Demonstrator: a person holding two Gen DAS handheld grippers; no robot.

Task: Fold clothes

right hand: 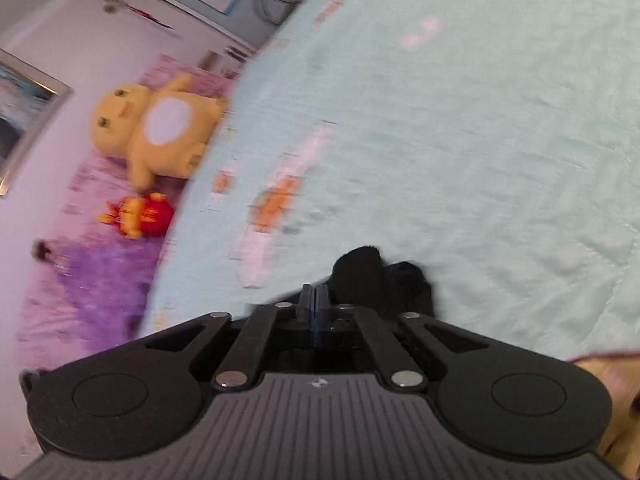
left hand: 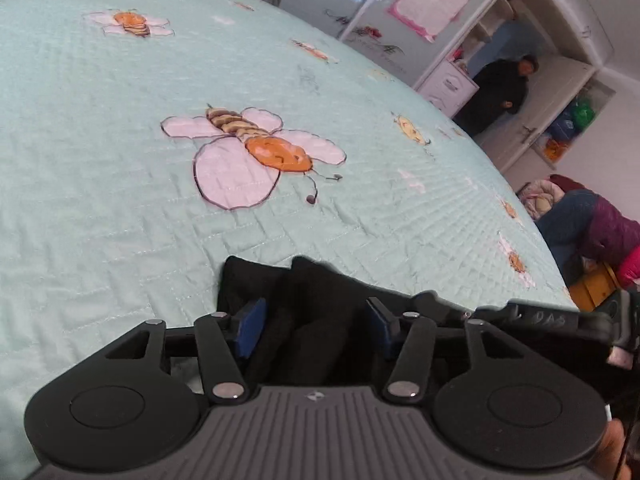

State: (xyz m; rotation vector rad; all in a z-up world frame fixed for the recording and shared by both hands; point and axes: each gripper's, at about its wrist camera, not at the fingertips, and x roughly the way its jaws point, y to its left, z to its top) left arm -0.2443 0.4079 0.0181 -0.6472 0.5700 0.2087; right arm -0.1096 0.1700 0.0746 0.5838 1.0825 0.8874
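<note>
Left gripper (left hand: 316, 326) released, jaws apart around black cloth (left hand: 316, 304) on the bedspread (left hand: 120, 200), pads not pressing. Right gripper (right hand: 315, 300) clenched; cloth (right hand: 372, 276) beside it, hold uncertain. Risk: fold slumping or dragging askew if tugged one-sided.

Little could be read. In the left wrist view, pale handwritten marks stood on a black bar (left hand: 548, 318) at the right edge, looking like "DAS", though that reading was unsure. A small light emblem (left hand: 313, 396) sat on the ridged grey housing of the gripper, without letters. The pink-edged sheets (left hand: 434, 0) on the cupboard doors carried print too small to make out.
</note>
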